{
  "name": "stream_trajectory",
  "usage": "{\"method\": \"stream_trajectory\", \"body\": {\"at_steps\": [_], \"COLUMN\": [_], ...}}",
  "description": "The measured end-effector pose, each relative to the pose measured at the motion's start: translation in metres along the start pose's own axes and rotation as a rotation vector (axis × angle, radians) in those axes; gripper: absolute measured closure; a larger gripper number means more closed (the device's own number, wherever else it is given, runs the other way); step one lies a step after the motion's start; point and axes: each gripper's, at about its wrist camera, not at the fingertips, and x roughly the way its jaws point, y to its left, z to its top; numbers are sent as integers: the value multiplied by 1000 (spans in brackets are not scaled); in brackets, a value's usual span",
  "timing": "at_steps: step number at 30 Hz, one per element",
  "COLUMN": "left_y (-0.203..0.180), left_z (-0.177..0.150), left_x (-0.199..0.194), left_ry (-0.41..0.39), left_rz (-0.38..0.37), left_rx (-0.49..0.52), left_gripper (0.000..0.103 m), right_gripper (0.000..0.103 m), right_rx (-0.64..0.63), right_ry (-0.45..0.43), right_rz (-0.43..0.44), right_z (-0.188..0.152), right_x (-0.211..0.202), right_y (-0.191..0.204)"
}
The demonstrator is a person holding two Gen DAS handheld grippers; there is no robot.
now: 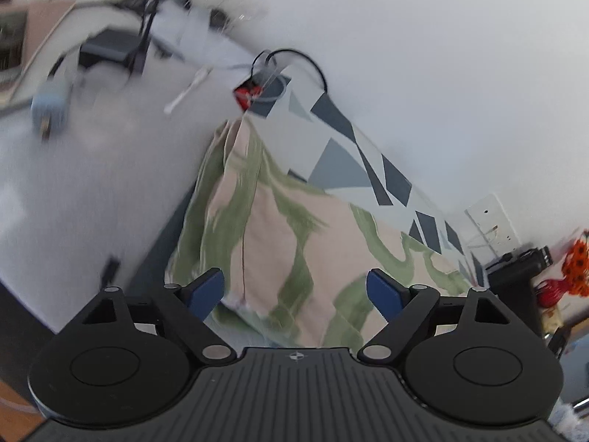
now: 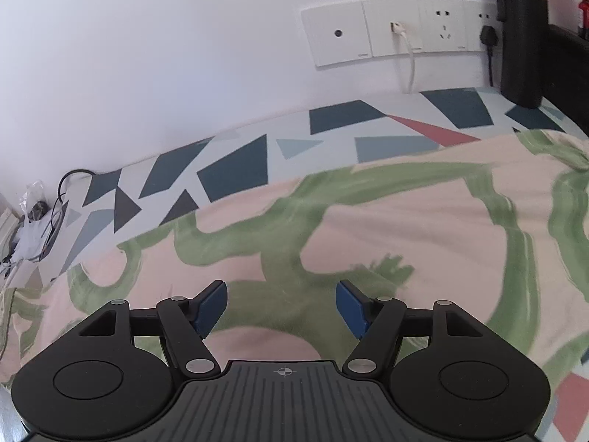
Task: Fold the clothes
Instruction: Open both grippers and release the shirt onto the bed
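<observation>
Left claw (image 1: 294, 293) spread, empty. Right claw (image 2: 281, 305) spread, empty. Garment (image 2: 331, 228) flat on patterned sheet (image 2: 235, 173), beside wall (image 2: 184, 55). Judged step: between folds. Next: pinch garment edge, both claws.

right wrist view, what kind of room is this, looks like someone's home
Probably a bedroom or similar room in a home: a pink-and-green garment lies on a geometric-patterned sheet against a white wall, below a socket panel with cables plugged in.

Both wrist views angle down (close) at the garment (image 1: 279, 228).
</observation>
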Motion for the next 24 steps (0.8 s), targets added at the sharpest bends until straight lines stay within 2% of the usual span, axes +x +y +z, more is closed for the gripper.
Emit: {"method": "stream_trajectory", "body": {"at_steps": [4,8,11,13,14,15,20,22,24], "left_y": [15,22,28,27,25,22,10,17,20], "left_z": [-12,-7,-4,-6,-8,-9,-7,-4,-5], "left_x": [21,32,34,35,33,32,5,8,16], "left_ry": [18,-14,-26,-37,-53,-69,-193,-171,-118], "left_rz": [-1,45,44,63,78,93,131,182,222], "left_rx": [-130,-165,-200,-191,-175,-159,-97,-83,-71], "left_gripper": [28,46,54,65,93,99,100,100,97], "right_gripper": [39,38,38,38,38,38,38,38,37], "right_rx": [78,117,124,128,130,132,142,154,177], "right_ry": [7,-1,2,1,-1,-3,-15,-30,-36], "right_rz": [-4,-8,-11,-12,-12,-12,-28,-35,-47], "right_z": [-15,-23,-27,-30,-31,-32,-36,-35,-37], "right_x": [-16,-26,-30,-34,-36,-38,-49,-55,-60], "right_y": [-16,-26,-29,-31,-32,-32,-40,-46,-54]}}
